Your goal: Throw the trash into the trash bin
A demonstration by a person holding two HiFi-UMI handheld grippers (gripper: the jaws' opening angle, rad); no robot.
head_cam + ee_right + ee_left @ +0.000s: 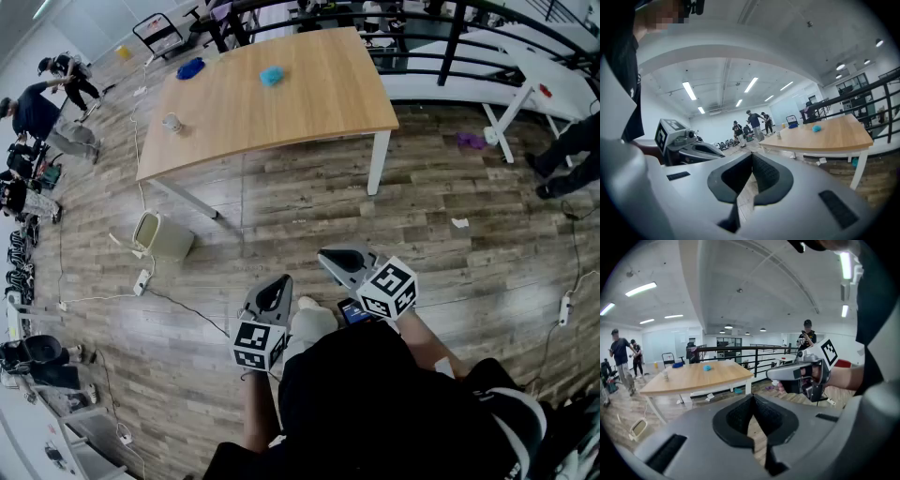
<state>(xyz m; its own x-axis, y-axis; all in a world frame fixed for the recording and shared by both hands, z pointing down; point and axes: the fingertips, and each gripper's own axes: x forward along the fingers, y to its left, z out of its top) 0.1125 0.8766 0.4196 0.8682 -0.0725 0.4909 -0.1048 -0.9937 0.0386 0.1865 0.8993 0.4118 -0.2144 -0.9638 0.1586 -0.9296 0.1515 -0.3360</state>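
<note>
A pale trash bin [161, 236] lies on its side on the wood floor beside the table's left end. On the wooden table [309, 103] rest a light blue crumpled piece [272, 75], a dark blue piece [190, 67] and a small whitish crumpled item [172, 122]. My left gripper [278, 286] and right gripper [330, 255] are held side by side near my body, well short of the table. Both are shut with nothing between the pads. The left gripper view shows its shut pads [751, 398] and the bin [638, 428] low at the left.
A white scrap [459, 223] and a purple item [471, 141] lie on the floor to the right. Cables and a power strip [142, 281] run near the bin. People stand at the far left [37, 108]. A black railing [450, 37] runs behind the table.
</note>
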